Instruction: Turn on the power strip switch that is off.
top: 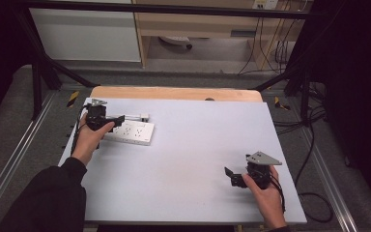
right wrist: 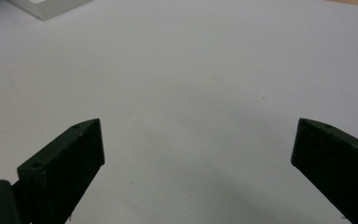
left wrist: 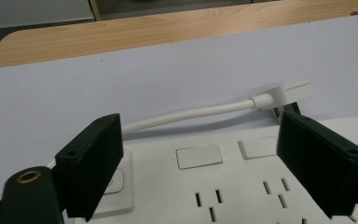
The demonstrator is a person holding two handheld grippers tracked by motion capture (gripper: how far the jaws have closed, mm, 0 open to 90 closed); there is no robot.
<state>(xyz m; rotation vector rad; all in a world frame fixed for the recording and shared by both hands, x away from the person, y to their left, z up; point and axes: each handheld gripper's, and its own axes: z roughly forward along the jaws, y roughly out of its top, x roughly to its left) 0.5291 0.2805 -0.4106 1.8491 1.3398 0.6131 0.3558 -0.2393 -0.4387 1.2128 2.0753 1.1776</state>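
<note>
1. High view: a white power strip [top: 134, 132] lies flat on the pale grey mat [top: 193, 159] near its far left corner, with a short white cable and plug [top: 142, 116] just behind it.
2. The left gripper [top: 116, 121] sits at the strip's left end, held by the person's left hand [top: 88, 140], whose dark sleeve comes in from the bottom left.
3. Left gripper view: the two black jaws stand wide apart over the strip [left wrist: 223, 186], one near each side of its top face. I cannot tell whether either pad touches it; nothing is clamped.
4. Also in that view, the cable [left wrist: 191, 114] curves from the strip's far edge to the flat plug [left wrist: 291, 92], which rests on the mat.
5. The right gripper [top: 232, 178] is well apart from the strip, near the mat's front right, in the person's right hand [top: 266, 195].
6. Right gripper view: its jaws are spread wide over bare mat [right wrist: 191, 93], holding nothing.
</note>
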